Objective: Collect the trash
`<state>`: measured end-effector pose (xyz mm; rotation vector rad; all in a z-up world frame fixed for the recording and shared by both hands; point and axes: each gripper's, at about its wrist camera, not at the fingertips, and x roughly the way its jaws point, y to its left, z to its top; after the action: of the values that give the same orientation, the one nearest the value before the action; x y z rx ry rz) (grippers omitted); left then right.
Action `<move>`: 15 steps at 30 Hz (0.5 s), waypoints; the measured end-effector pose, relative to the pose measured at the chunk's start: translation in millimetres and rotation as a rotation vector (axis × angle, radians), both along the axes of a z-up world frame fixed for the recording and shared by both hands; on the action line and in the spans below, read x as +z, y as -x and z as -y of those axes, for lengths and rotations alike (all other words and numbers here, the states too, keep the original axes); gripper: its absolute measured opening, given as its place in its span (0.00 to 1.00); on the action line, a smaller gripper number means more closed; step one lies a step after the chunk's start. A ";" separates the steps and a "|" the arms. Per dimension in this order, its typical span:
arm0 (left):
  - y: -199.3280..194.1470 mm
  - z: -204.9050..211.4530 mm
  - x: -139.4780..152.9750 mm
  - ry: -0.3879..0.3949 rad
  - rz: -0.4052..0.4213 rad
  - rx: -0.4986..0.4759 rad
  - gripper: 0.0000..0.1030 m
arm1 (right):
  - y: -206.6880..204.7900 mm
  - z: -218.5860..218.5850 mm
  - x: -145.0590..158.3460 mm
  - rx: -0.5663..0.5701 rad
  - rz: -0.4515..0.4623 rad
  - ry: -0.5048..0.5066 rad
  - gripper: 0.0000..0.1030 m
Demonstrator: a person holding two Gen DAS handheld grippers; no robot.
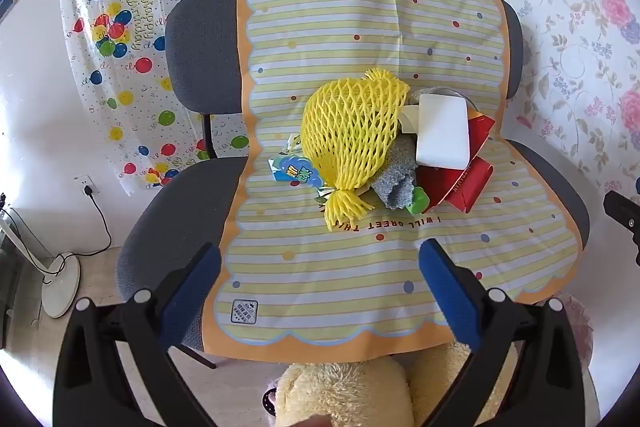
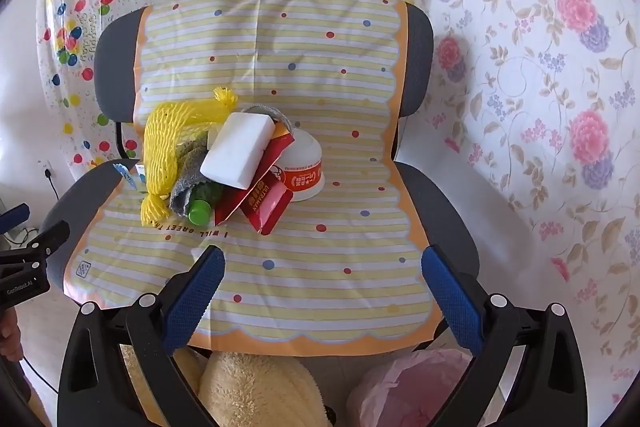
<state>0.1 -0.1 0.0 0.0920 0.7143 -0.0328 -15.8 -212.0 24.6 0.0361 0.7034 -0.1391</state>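
Both tools hang with fingers apart and empty: left tool [image 1: 320, 291], right tool [image 2: 324, 291]. The trash heap, topped by a yellow foam fruit net [image 1: 352, 143], sits mid-seat on the grey fabric chair [image 1: 168, 227], straight ahead of the left tool and ahead-left of the right tool; the net's long axis runs away from the tools.

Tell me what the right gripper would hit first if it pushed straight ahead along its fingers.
Probably the striped mat on the chair seat, which fills the gap ahead of the open right gripper. Slightly beyond lies the red carton at the pile's near edge. Depth is hard to judge through the fisheye.
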 end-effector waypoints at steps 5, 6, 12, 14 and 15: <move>-0.5 -0.2 0.0 0.000 -0.001 0.002 0.94 | 0.5 -0.1 0.0 -0.001 0.002 0.000 0.94; -0.7 -0.3 0.0 0.001 -0.002 0.004 0.94 | 0.7 -0.4 0.0 0.000 0.002 -0.001 0.94; 0.0 -3.2 3.8 0.001 0.000 0.007 0.94 | -0.5 1.8 0.5 0.000 -0.002 -0.009 0.94; 0.6 -4.8 5.1 0.000 0.003 0.007 0.94 | -1.0 2.1 1.0 -0.002 0.000 -0.008 0.94; 0.7 -5.4 5.4 0.000 0.004 0.009 0.94 | -1.2 1.4 0.6 -0.005 -0.003 -0.008 0.94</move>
<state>-0.7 5.3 5.4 0.0890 0.7106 -0.0243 -14.5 -213.4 25.2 0.0456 0.7072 -0.1413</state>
